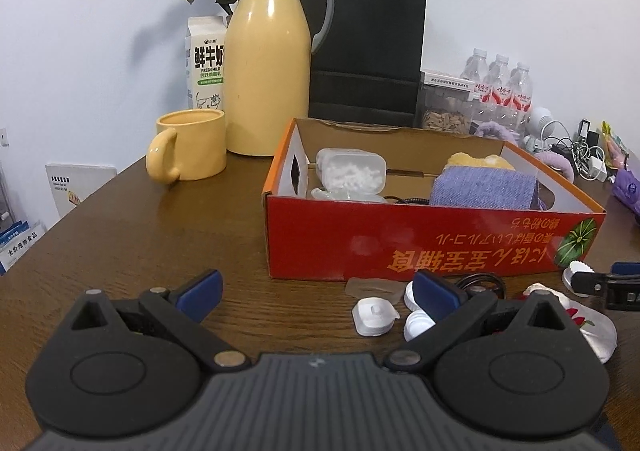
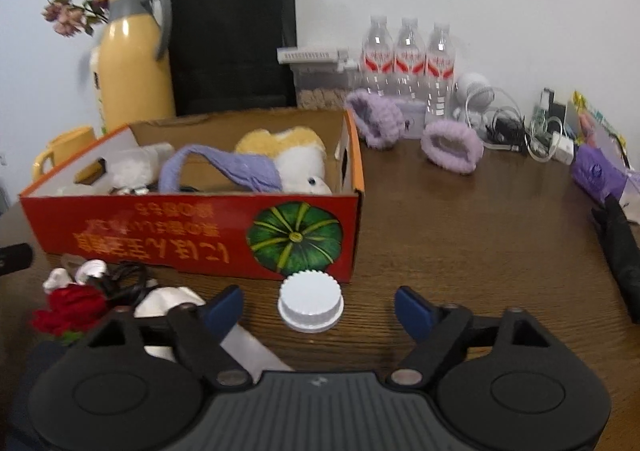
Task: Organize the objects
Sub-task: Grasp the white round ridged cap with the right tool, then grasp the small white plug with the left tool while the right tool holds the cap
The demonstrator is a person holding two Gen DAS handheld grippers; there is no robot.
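On the dark brown wooden table [image 2: 460, 219], just in front of the open red cardboard box [image 2: 192, 227] printed with a green pumpkin, stands a round white ribbed plastic lid [image 2: 311, 303]. The right gripper [image 2: 319, 305] hangs around it, blue-tipped jaws apart, the lid between them untouched. The left gripper [image 1: 316, 291] is spread wide over bare wood, grasping nothing; small white plastic caps [image 1: 374, 317] lie beside its right finger. Inside the box sit a folded lilac knitted cloth [image 1: 484, 191] and a clear container of white pellets [image 1: 352, 171].
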